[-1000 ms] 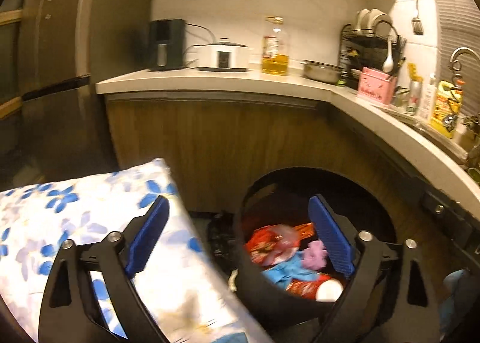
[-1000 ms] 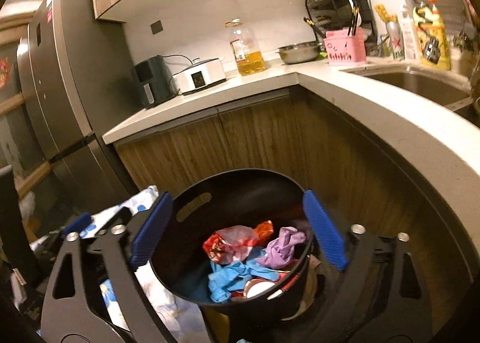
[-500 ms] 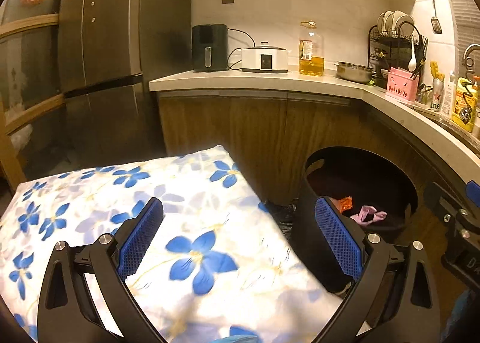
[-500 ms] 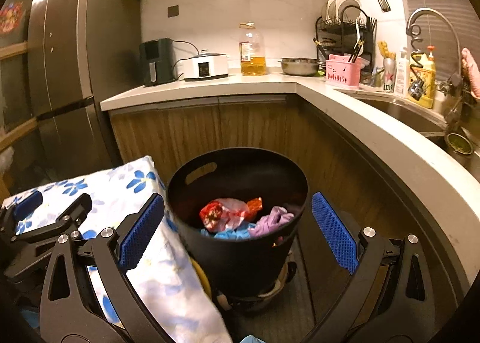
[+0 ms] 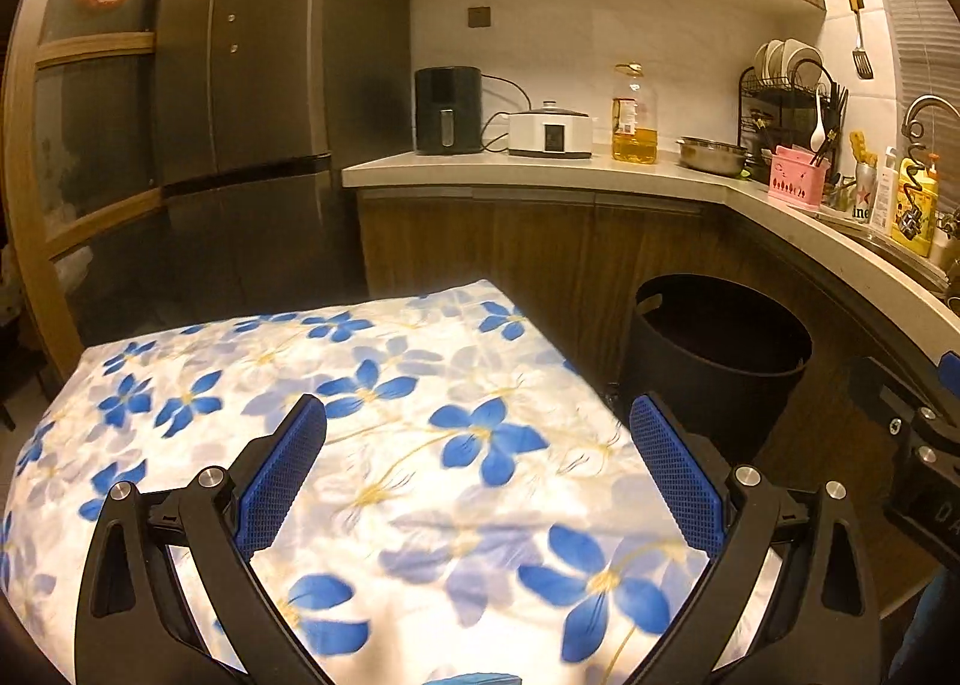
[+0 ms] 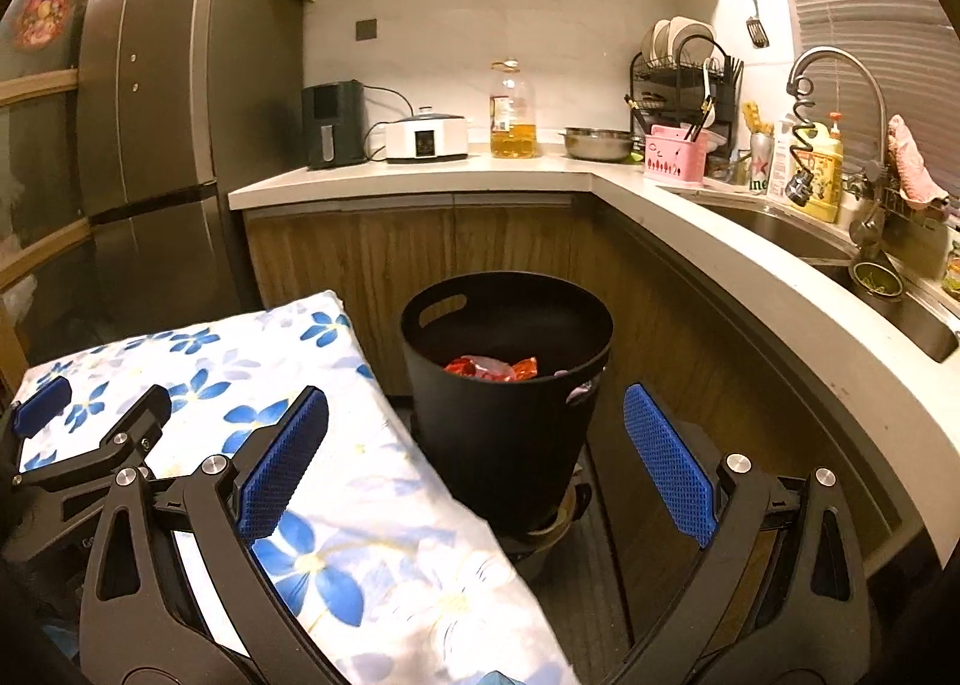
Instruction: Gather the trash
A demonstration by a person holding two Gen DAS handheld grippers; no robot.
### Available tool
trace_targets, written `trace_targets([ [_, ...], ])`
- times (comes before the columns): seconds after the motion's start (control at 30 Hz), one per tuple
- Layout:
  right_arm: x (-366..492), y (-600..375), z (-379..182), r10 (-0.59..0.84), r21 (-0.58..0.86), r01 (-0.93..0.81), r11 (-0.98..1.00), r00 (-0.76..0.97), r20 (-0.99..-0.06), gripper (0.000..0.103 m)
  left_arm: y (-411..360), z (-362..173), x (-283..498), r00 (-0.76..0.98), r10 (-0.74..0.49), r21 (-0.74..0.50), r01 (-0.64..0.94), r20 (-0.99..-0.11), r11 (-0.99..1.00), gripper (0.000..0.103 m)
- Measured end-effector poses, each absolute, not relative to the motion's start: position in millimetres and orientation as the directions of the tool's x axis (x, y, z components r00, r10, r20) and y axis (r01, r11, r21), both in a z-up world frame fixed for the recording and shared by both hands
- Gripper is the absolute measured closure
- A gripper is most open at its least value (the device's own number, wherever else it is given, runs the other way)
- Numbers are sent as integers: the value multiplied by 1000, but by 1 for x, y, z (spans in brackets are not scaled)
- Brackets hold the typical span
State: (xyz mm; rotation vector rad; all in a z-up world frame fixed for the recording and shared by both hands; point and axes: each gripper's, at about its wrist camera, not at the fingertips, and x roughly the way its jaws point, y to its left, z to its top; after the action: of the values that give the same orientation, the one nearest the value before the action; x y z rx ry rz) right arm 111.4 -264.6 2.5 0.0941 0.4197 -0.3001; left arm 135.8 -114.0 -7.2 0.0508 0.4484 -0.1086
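Observation:
A black round bin [image 6: 510, 409] stands on the floor by the wooden cabinets, and red wrappers [image 6: 489, 368] show inside it. In the left wrist view the bin [image 5: 714, 367] sits right of the table and its inside is dark. My right gripper [image 6: 474, 439] is open and empty, held back from the bin. My left gripper [image 5: 477, 457] is open and empty above the flowered tablecloth [image 5: 336, 415]. Part of the left gripper [image 6: 90, 433] shows at the left edge of the right wrist view, and part of the right gripper [image 5: 918, 445] at the right edge of the left wrist view.
The table with the blue-flower cloth [image 6: 336, 475] lies left of the bin. A curved counter [image 6: 690, 217] carries an air fryer, a cooker, an oil bottle, a steel bowl, a dish rack and a sink [image 6: 840, 253]. A dark fridge [image 5: 252, 133] stands at the left.
Both grippers have pulled up and back from the bin. The bin now looks smaller and farther away. The left view now looks mostly at the tablecloth.

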Motion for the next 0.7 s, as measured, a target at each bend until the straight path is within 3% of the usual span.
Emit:
trace_targets([
  [0.7, 50, -186, 11, -187, 9, 206, 978, 905, -382, 5, -45, -6, 70, 912, -30, 7, 36, -408, 999, 6],
])
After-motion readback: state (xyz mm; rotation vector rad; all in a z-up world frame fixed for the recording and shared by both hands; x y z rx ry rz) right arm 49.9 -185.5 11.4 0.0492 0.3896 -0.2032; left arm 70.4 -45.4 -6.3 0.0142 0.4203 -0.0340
